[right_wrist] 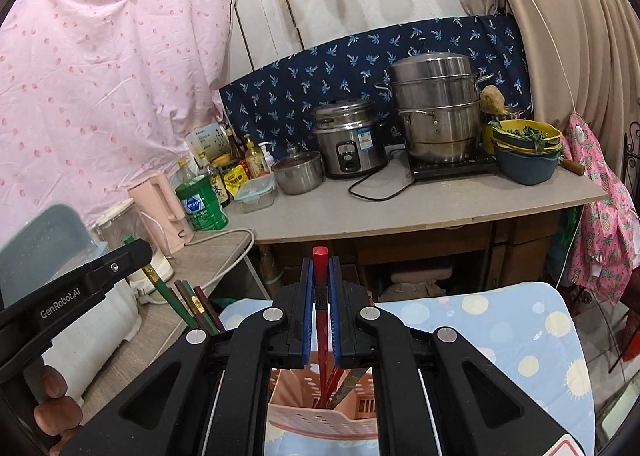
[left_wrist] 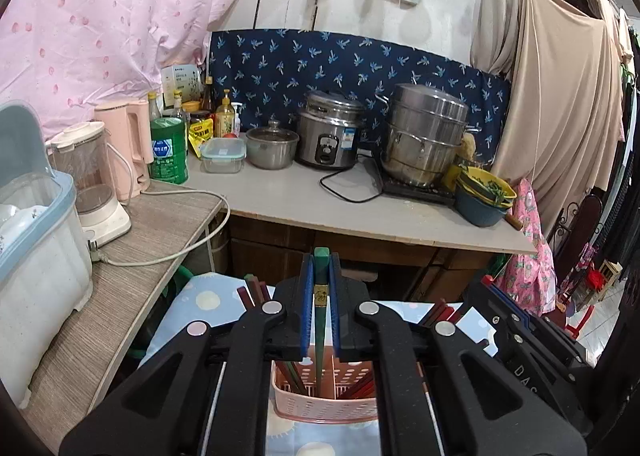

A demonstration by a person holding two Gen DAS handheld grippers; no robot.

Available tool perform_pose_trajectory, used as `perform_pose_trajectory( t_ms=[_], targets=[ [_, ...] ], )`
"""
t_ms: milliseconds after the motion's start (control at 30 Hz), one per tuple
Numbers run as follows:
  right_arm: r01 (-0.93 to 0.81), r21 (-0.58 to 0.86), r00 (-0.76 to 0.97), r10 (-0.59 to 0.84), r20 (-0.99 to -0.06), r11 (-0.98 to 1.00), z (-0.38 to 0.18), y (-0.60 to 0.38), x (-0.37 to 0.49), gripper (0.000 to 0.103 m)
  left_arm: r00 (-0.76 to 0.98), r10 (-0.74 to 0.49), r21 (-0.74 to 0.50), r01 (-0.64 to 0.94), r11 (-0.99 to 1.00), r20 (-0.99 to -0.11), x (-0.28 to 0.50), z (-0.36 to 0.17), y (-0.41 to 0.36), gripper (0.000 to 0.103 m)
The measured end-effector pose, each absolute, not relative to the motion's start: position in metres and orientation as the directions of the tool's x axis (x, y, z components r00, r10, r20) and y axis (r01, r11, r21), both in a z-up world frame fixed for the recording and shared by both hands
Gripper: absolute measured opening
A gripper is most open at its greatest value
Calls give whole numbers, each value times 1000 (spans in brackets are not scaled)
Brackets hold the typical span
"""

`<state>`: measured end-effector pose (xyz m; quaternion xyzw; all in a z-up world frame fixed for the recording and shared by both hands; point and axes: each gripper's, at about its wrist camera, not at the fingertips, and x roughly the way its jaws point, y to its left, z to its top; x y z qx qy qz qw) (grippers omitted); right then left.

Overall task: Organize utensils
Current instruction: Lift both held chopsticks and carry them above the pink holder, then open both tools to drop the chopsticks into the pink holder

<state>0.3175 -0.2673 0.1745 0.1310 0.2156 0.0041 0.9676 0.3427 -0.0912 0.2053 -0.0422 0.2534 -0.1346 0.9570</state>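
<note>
My left gripper (left_wrist: 320,284) is shut on a green chopstick (left_wrist: 321,316) that stands upright, its lower end down in a pink perforated utensil basket (left_wrist: 324,400). My right gripper (right_wrist: 320,288) is shut on a red chopstick (right_wrist: 320,296), also upright, its lower end in the same pink basket (right_wrist: 320,416). Several dark red and brown chopsticks (left_wrist: 254,292) lean in the basket. In the right wrist view the left gripper (right_wrist: 80,288) shows at the left with the green chopstick (right_wrist: 168,292) and other chopsticks (right_wrist: 200,308) beside it.
The basket stands on a blue dotted cloth (right_wrist: 500,320). A wood-grain side table (left_wrist: 132,240) at left holds a blender (left_wrist: 96,184), pink kettle (left_wrist: 124,144) and a white dish box (left_wrist: 36,248). The grey counter (left_wrist: 360,208) behind holds a rice cooker (left_wrist: 330,136), steamer pot (left_wrist: 424,132) and bowls (left_wrist: 482,196).
</note>
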Motion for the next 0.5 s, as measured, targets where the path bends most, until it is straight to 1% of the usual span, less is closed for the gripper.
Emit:
perform_pose_trajectory(
  t_ms=[67,100,133,167,200,233,333,367,467,500],
  targets=[
    [51,258,908,62,-414,965,174,-267,316,13,837,-261,-135,223,965,-482,342,201,-92,16],
    [54,257,907,60,-416,965,174,-267,315,15,838,-256,-131,220,967,-482,342,200,-92,26],
    [53,257,908,61,-414,965,174,-267,313,17,841,-246,-125,212,969,-482,341,199,-91,39],
    [51,256,910,60,-410,965,174,-267,310,22,846,-233,-120,200,972,-479,338,198,-90,43],
    [51,251,912,58,-407,967,175,-266,308,26,849,-225,-115,194,974,-477,336,198,-90,49],
    [50,241,914,53,-402,969,176,-265,304,31,850,-224,-112,194,975,-476,335,197,-89,50],
    [45,215,919,44,-391,976,179,-260,293,38,854,-208,-89,188,978,-478,327,197,-90,52],
    [44,207,921,40,-388,977,181,-259,290,41,856,-203,-78,189,979,-476,323,197,-90,52],
    [39,183,925,34,-379,982,185,-254,279,49,860,-193,-62,186,981,-473,314,198,-90,59],
    [38,176,926,32,-377,984,186,-252,275,50,861,-189,-58,184,981,-471,311,198,-91,62]
  ],
)
